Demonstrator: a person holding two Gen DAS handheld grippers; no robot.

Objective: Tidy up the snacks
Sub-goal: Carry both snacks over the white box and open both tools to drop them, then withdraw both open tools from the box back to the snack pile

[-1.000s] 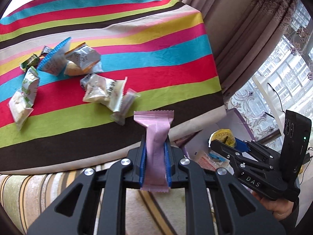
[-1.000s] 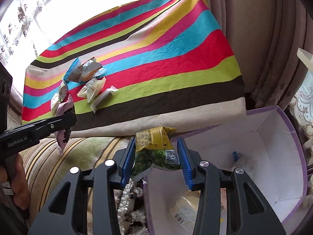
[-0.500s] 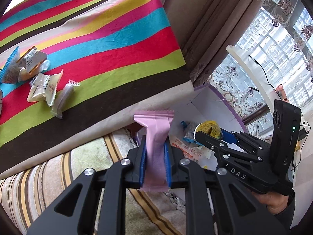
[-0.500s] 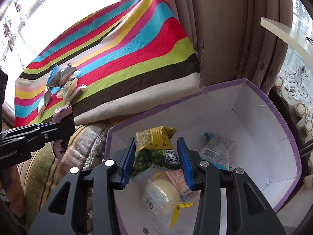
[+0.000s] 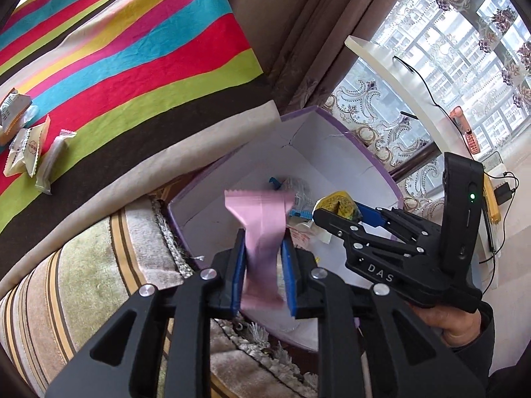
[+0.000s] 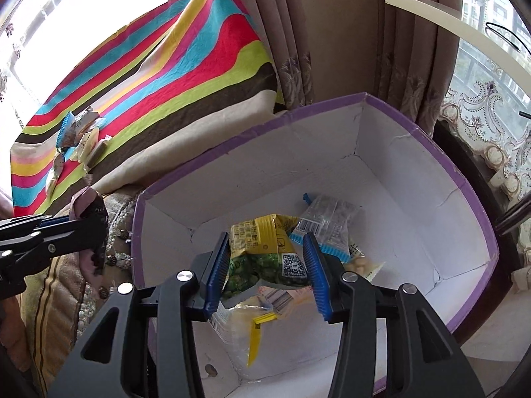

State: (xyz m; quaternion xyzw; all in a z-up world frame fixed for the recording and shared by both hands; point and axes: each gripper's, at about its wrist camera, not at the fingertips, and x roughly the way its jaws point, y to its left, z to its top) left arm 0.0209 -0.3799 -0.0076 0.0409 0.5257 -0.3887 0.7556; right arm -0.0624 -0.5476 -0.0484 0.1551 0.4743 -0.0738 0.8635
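My left gripper [image 5: 264, 248] is shut on a pink snack bar [image 5: 262, 232] and holds it above the near edge of a purple-rimmed white box [image 5: 365, 152]. My right gripper [image 6: 267, 252] is shut on a yellow-green pea packet [image 6: 265, 248] and holds it inside the box [image 6: 458, 179], above several snack packets [image 6: 328, 219] on its floor. The right gripper also shows in the left wrist view [image 5: 320, 214], and the left gripper in the right wrist view [image 6: 96, 229].
Several loose snack packets [image 5: 26, 146] lie on the striped cloth [image 5: 132, 59] at the left. Brown curtains [image 6: 348, 33] hang behind the box. A striped rug [image 5: 83, 265] lies beside the box. A white shelf [image 5: 415, 93] stands at the right.
Both grippers have moved right, away from the striped cloth and over the box. The right gripper now holds the pea packet lower inside the box.
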